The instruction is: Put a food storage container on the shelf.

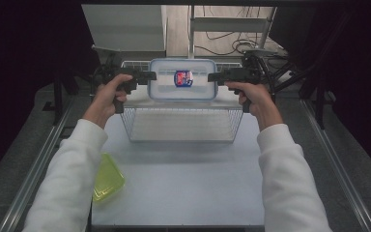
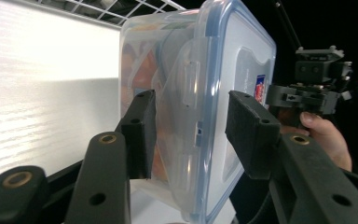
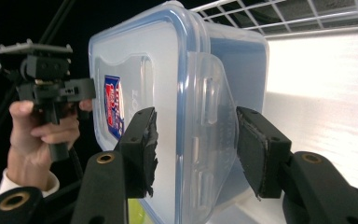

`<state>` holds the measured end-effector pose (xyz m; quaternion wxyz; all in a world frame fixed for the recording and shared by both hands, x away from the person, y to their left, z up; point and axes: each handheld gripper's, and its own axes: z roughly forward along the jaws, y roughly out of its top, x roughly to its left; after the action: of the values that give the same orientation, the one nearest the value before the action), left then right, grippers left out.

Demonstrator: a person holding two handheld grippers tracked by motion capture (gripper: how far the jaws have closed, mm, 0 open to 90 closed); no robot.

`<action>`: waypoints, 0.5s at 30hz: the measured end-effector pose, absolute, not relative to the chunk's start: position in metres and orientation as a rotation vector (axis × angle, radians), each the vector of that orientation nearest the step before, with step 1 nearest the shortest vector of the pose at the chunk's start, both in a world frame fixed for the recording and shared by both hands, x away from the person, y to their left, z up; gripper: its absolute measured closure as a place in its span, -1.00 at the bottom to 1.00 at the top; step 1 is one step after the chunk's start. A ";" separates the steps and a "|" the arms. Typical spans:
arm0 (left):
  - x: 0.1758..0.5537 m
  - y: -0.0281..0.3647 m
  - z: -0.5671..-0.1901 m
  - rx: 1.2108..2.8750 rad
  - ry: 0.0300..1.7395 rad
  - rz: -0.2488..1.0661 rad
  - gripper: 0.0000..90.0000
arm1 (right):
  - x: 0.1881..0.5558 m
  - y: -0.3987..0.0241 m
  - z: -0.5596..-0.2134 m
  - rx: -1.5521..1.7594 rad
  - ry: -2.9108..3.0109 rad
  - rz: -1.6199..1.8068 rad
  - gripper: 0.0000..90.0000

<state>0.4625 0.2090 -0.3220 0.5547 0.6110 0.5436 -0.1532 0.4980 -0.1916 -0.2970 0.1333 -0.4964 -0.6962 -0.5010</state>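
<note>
Nearest us on the counter (image 1: pixel 183 179), at its front left edge, lies a yellow-green lid (image 1: pixel 107 178), partly under our left sleeve. Beyond it, toward the far edge, stands the wire basket (image 1: pixel 181 126). We hold the clear lidded container (image 1: pixel 183 79) in the air above the basket's far side, one short end in each gripper. Our left gripper (image 2: pixel 193 133) is clamped on the left end: one pad presses the body, the other the lid face, with the side latch between them. Our right gripper (image 3: pixel 196 149) is closed the same way on the opposite end, across lid and body.

We judge the step in hand to be the two-handed carry of the container over the basket. The next move probably calls for lowering both hands together, keeping the container level so it clears the wire rim, and letting go only once its base rests on the mesh.
</note>
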 end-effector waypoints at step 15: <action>0.489 0.206 -0.330 1.377 1.403 -0.421 0.14 | 0.518 -0.186 -0.302 -1.657 -1.859 -1.349 0.04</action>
<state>0.4886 0.2058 -0.3299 0.5359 0.5783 0.5892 -0.1766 0.5180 -0.1863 -0.3024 0.1544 -0.5781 -0.6485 -0.4706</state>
